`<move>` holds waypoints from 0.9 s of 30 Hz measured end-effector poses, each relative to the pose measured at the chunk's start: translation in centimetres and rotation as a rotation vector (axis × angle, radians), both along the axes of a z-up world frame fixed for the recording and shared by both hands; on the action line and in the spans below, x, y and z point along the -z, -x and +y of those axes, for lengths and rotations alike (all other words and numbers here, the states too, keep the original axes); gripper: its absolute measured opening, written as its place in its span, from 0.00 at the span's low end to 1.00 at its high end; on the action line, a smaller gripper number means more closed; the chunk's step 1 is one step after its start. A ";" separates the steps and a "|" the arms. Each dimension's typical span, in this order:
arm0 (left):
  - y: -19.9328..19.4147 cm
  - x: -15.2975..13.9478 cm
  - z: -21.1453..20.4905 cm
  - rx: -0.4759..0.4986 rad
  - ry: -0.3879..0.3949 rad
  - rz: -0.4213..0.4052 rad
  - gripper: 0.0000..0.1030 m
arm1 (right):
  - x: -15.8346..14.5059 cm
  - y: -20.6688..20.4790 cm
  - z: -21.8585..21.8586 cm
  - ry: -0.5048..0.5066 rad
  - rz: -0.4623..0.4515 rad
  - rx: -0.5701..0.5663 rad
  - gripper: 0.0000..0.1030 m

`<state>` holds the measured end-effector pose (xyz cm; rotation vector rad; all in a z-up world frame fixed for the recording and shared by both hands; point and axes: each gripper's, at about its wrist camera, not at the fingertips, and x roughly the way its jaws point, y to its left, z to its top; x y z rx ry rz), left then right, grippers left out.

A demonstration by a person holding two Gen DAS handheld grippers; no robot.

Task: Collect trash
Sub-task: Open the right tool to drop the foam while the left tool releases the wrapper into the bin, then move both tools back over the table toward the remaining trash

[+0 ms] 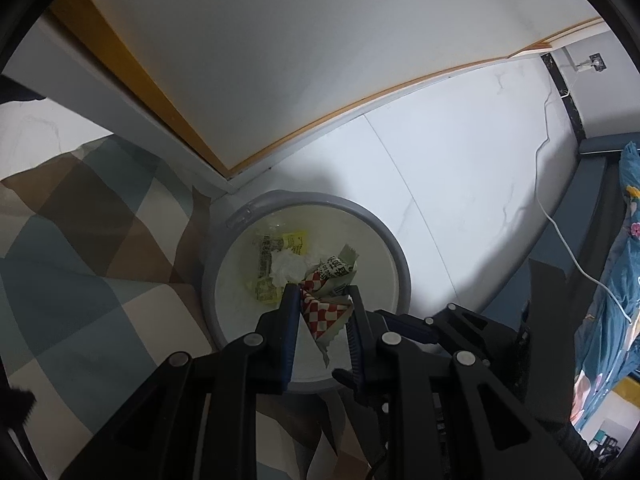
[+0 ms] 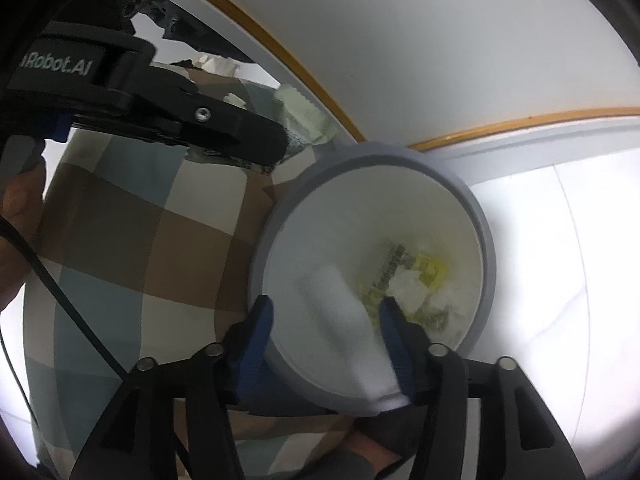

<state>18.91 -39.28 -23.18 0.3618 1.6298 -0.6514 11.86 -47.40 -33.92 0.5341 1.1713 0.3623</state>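
Left wrist view shows a checked brown, teal and cream bedcover on the left, then a round grey trash bin with a white liner on the white tiled floor. The left gripper is clenched on a red-and-white checked paper wrapper and holds it just above the bin. Crumpled white tissue and a yellow packet lie inside (with other scraps).

Right wrist view shows the left gripper's black body at the upper left. The right gripper has its jaws apart over the bin's near rim. A blurred white piece sits between them, touching the right finger; I cannot tell if it is gripped.
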 end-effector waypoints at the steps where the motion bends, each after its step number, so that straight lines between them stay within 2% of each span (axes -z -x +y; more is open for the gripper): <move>1: -0.1 0.1 0.0 -0.004 -0.005 0.000 0.18 | -0.2 0.1 0.0 0.002 -0.006 -0.002 0.55; 4: -0.3 0.5 0.0 -0.013 -0.012 0.020 0.19 | -1.0 0.2 -0.4 0.025 -0.024 -0.001 0.55; 7: -0.3 0.6 0.0 -0.010 -0.017 0.021 0.35 | -1.7 1.2 -1.1 0.038 -0.035 0.024 0.55; 8: -0.3 0.6 0.0 -0.006 -0.019 0.014 0.36 | -1.9 1.5 -1.4 0.035 -0.034 0.036 0.55; 12: -0.1 0.5 -0.1 0.009 -0.023 0.009 0.36 | -3.0 3.0 -3.9 0.005 -0.025 0.105 0.56; 19: 1.3 -0.9 0.6 0.029 0.000 -0.036 0.38 | -5.5 5.8 -6.8 0.025 -0.056 0.224 0.57; 25: 3.5 -3.3 2.4 -0.010 0.062 -0.122 0.39 | -9.3 6.6 -8.5 0.051 -0.114 0.306 0.57; 27: 4.2 -4.7 3.4 -0.042 0.095 -0.152 0.39 | -10.8 6.7 -8.4 0.100 -0.135 0.328 0.58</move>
